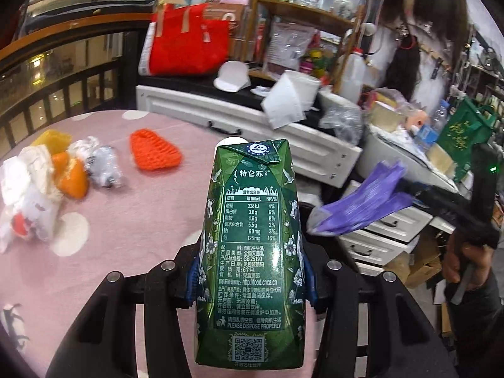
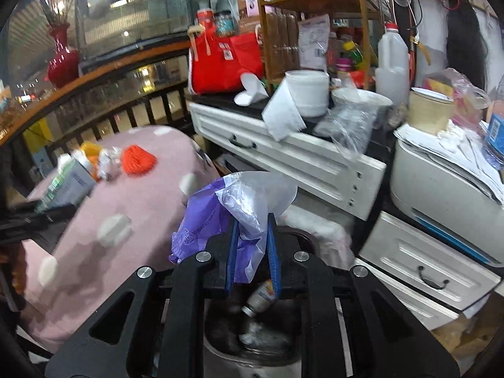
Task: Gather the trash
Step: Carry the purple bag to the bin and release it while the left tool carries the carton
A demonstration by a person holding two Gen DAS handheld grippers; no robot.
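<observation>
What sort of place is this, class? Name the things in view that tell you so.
Probably a cluttered room in a home or small shop: a table under a pink dotted cloth, white drawer units piled with a paper roll, jug and bags, and a crowded wooden shelf.

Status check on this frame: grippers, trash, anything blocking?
Left gripper shut on green milk carton. Right gripper shut on purple plastic bag, above trash bin. Wrappers and orange net left on pink table. Nothing blocking.

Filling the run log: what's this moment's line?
left gripper: holds green milk carton | right gripper: holds purple wrapper over bin
</observation>
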